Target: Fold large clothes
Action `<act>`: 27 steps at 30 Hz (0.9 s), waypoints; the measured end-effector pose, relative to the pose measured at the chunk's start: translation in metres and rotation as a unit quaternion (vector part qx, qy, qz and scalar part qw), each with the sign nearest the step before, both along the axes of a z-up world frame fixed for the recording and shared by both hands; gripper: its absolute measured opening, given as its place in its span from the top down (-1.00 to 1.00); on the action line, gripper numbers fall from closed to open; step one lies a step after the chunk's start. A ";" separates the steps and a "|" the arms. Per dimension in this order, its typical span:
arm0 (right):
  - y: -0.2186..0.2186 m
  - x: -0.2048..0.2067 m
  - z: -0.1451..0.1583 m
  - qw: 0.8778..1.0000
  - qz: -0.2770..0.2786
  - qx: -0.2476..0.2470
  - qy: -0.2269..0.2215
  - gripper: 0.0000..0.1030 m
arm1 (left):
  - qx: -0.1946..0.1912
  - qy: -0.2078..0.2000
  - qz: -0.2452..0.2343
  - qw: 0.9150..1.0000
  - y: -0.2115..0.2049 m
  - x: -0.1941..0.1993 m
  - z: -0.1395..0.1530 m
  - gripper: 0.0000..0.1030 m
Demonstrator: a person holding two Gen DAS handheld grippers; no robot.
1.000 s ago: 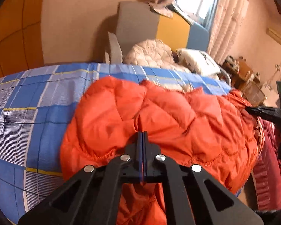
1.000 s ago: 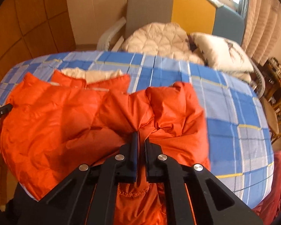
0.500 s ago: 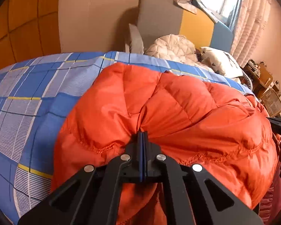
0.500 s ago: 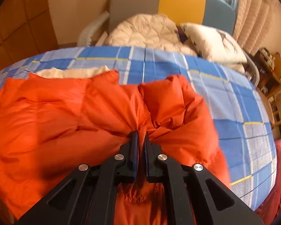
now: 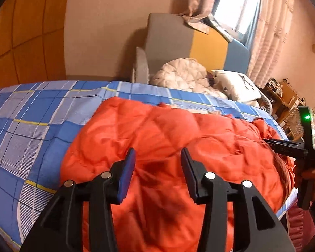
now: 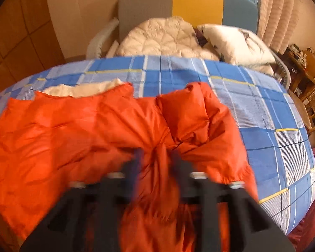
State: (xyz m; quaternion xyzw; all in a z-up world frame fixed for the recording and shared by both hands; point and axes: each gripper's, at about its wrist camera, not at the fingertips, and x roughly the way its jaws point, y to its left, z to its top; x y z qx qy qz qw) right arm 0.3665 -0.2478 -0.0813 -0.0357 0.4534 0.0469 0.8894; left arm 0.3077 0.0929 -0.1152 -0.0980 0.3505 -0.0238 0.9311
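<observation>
left wrist: both tongs (image 5: 157, 157) (image 6: 156, 157) opening over orange jacket (image 5: 178, 138), gripping nothing.

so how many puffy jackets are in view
2: an orange jacket spread on the checked bed, and a cream jacket heaped on the chair behind. More may be hidden beneath.

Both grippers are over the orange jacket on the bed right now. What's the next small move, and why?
Probably draw both grippers back off the orange jacket. The left gripper is opening and its pads no longer pinch the fabric; the right gripper is opening too, with a bunched ridge between its blurred fingers. The jacket lies on the blue checked sheet, so backing away clears the way for a new grip.
</observation>
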 end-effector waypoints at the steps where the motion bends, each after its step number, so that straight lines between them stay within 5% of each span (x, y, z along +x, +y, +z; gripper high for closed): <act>1: 0.001 -0.006 0.004 1.000 0.002 -0.002 -0.006 -0.05 | 0.001 -0.003 -0.005 1.000 -0.005 -0.001 0.001 0.16; 9: 0.014 -0.060 0.017 0.999 0.045 0.022 -0.002 -0.05 | -0.015 0.011 -0.029 0.999 -0.027 -0.004 -0.002 0.16; 19: -0.007 -0.062 -0.010 0.999 0.035 0.016 0.034 -0.05 | 0.042 0.032 -0.183 0.982 -0.040 0.000 -0.021 0.14; 23: -0.008 -0.047 -0.025 0.999 0.025 0.015 0.044 -0.18 | 0.057 0.055 -0.189 0.979 -0.043 0.013 -0.033 0.13; 27: -0.010 -0.031 -0.039 0.998 0.011 0.030 0.054 -0.21 | 0.031 0.073 -0.170 0.982 -0.036 0.032 -0.046 0.19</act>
